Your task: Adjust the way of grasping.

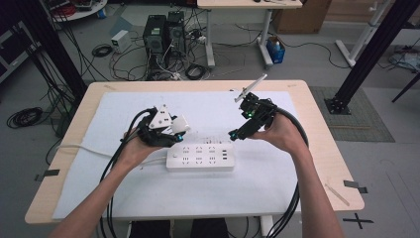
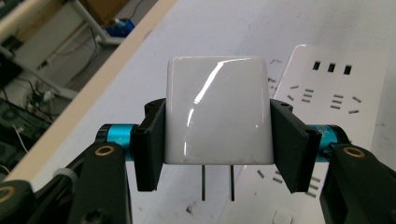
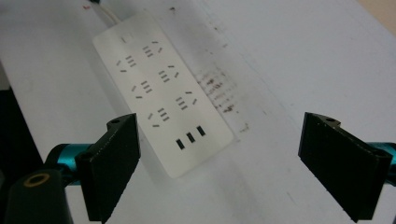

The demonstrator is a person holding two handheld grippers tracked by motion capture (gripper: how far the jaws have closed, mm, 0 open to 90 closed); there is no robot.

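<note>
My left gripper [image 2: 217, 140] is shut on a white plug adapter [image 2: 218, 112], its two metal prongs pointing down toward the mat. In the high view that left gripper [image 1: 179, 130] hovers with the white adapter [image 1: 180, 122] above the left end of a white power strip [image 1: 200, 157]. The power strip [image 2: 334, 88] lies flat on the white mat, with several socket groups and three USB ports. My right gripper [image 3: 240, 163] stands open with nothing between its jaws, above the USB end of the power strip [image 3: 161, 93]. The right gripper [image 1: 236, 133] hangs over the strip's right end.
A white mat [image 1: 148, 193] covers most of the wooden table [image 1: 341, 183]. The strip's white cord [image 1: 81, 148] runs off to the left. Dark smudges mark the mat beside the strip. Cables trail from both grippers toward the near edge.
</note>
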